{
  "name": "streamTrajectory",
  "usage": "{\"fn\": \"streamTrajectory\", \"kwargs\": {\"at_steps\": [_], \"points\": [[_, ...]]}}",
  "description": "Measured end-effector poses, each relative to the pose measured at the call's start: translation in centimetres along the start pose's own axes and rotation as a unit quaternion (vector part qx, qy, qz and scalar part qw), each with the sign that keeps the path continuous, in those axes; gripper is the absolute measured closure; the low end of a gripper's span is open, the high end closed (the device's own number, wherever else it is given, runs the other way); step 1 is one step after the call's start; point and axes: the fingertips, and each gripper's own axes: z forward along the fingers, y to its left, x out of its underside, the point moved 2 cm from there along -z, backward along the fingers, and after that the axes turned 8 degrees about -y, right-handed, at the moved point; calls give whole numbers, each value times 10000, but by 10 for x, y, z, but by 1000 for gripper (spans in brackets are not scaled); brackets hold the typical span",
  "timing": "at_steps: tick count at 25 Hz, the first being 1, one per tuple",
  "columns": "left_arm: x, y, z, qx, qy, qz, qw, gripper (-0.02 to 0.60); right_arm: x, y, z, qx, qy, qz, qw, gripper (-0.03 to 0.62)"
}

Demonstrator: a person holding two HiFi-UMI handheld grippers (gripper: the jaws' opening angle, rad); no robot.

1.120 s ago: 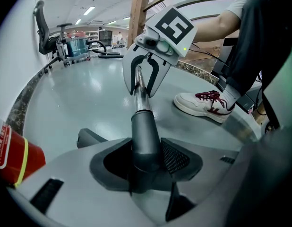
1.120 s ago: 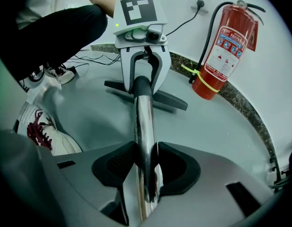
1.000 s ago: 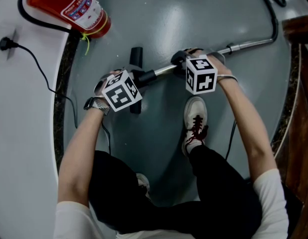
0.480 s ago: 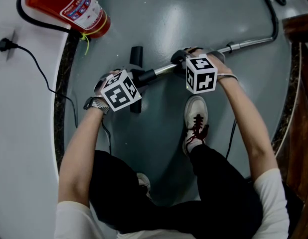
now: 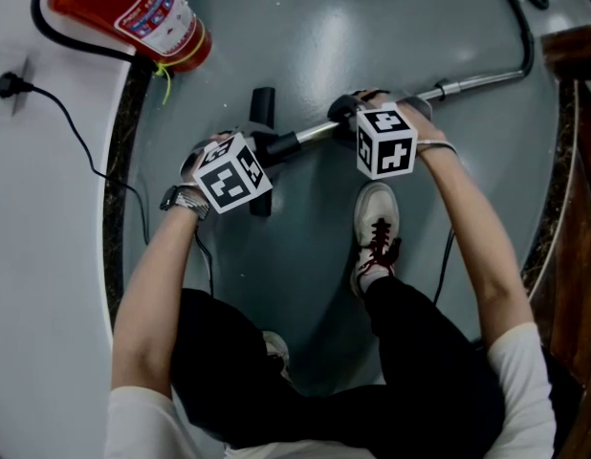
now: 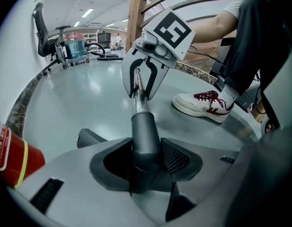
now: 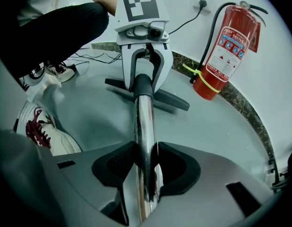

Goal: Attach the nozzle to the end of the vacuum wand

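The left gripper fingers clamped the nozzle neck and the right gripper fingers clamped the chrome wand just beside it, holding both coaxial for seating.

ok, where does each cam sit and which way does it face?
Head view: on the person's head, aimed steeply down at the floor; shows forearms, legs, shoe, left tongs and right tongs.
Left gripper view: on the left tongs, looks along the wand at the right tongs; a leg shows.
Right gripper view: on the right tongs, looks along the wand at the nozzle; a leg shows.
Shared: wand, shoe.
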Motion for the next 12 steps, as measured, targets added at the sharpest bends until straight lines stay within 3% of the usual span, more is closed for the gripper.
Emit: {"fn": "streamTrajectory", "kwargs": {"at_steps": [12], "points": [[-2,0,-4,55,-79,-35,9999,388,-1,0,-2,83,-29,-85,9999,428]]}}
